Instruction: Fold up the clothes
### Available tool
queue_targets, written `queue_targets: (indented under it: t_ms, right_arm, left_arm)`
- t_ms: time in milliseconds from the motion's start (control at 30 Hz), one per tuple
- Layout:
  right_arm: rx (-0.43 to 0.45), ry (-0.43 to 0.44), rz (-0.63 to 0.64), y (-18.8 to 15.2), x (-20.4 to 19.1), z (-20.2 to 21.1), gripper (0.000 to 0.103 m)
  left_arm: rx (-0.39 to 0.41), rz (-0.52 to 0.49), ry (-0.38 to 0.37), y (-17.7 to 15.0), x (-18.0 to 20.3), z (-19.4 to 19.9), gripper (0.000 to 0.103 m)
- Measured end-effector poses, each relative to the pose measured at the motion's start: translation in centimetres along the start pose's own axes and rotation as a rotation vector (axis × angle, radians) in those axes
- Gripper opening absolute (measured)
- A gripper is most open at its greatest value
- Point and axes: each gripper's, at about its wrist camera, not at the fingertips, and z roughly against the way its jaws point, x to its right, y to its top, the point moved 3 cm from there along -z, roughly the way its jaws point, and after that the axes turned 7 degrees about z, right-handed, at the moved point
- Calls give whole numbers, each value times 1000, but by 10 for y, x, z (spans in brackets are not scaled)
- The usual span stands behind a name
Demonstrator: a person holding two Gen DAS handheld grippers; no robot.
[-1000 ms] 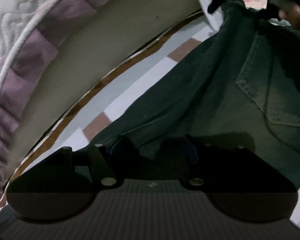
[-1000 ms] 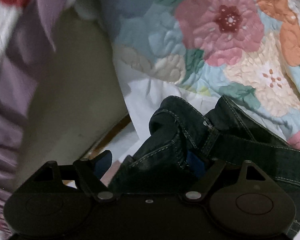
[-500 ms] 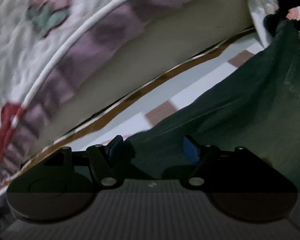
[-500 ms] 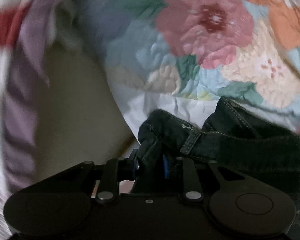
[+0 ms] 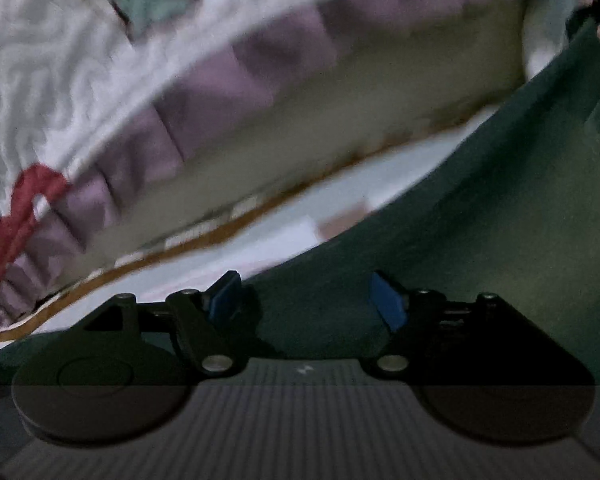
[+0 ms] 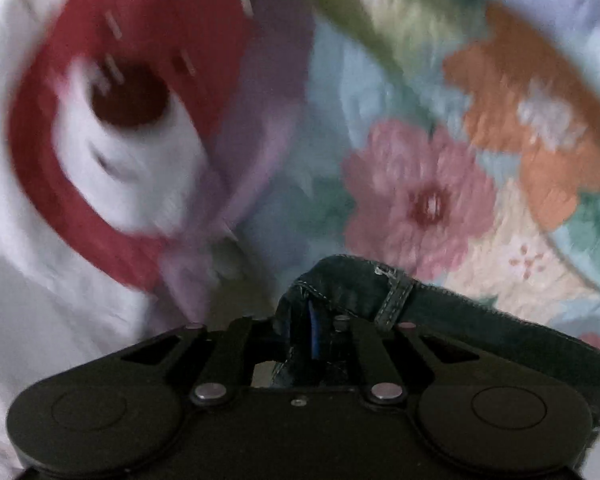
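Note:
Dark denim jeans (image 5: 480,240) fill the right and lower part of the left wrist view, stretched up toward the top right. My left gripper (image 5: 306,300) is open, its blue pads (image 5: 386,304) apart over the denim. In the right wrist view my right gripper (image 6: 306,330) is shut on the jeans' waistband (image 6: 364,284), by a belt loop (image 6: 396,296); the band runs off to the right.
A floral quilt (image 6: 420,192) lies behind the waistband, and a white and red fabric (image 6: 120,140) to its left. A white quilted cover with a purple ruffle (image 5: 200,92) and a tan panel (image 5: 360,112) show in the left wrist view. Both views are blurred.
My right gripper closed on the waistband and lifted it, the view swinging toward the red and white fabric. My left gripper's pads came clear of the denim and it shifted left.

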Motion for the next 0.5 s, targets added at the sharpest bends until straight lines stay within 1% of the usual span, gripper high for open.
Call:
queue_targets:
  t_ms: [33,67,100,133,167,233,267,333,367,400,433,500]
  right_arm:
    - [-3,-28,2,-3,1,-2,12]
    - [-19,-72,-9,-8,5,-6,15]
    - [-27,-107,-32,-10,9,-7,20]
    - [-30,-123,-62,-9,11,-6,30]
    - [-26,-114,-67,-6,8,-2,31]
    - [-5,-71,-37,3,-4,10,32]
    - [5,-40,-12,5,-14,19,33]
    - [24,40,56,7,-40,42,47]
    - [30,85,94,7,-54,53,49]
    - [38,129,142,6,-68,62,51]
    - [53,168,196,5,-81,70,53]
    - [93,207,285,3,-99,80,59]
  left_arm:
    - [-15,-5,22,-2,3,-5,72]
    - [-12,13,7,-2,4,-4,73]
    - [-4,39,-21,-1,5,-1,73]
    - [4,64,-49,0,6,3,73]
    - [12,89,-77,2,6,6,73]
    - [38,86,-173,2,15,17,73]
    - [19,106,-234,0,20,17,73]
    - [-44,162,-362,-6,32,16,73]
    - [-75,190,-426,-9,38,16,73]
    - [-97,222,-470,-11,42,14,73]
    - [-102,235,-478,-12,48,12,73]
    - [-98,231,-468,-10,60,8,74]
